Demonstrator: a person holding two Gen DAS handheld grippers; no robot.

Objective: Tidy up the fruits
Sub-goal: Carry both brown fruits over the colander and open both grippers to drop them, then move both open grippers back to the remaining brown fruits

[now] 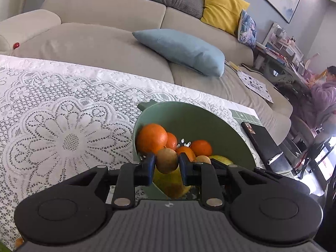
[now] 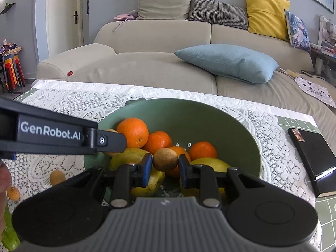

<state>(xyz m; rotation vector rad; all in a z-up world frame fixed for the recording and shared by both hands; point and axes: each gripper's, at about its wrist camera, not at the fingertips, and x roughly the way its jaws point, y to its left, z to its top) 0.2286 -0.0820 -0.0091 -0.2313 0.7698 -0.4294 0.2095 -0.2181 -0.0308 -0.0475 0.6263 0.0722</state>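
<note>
Hand-held grippers [image 1: 167,163] [image 2: 165,163]: two, one brown fruit [image 1: 167,160] [image 2: 165,160] each.

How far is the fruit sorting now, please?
Done: oranges and pears lie in the green bowl. In hand: the left gripper and the right gripper each hold a small brown fruit over it. Left: two brown fruits on the tablecloth.

Your left gripper [image 1: 167,164] and right gripper [image 2: 165,163] match: black linkage arms, blue finger pads [image 1: 151,166], silver pivot rivets, ribbed grey housing behind. White "GenRobot.AI" lettering [image 2: 50,130] marks the left unit's side.
</note>
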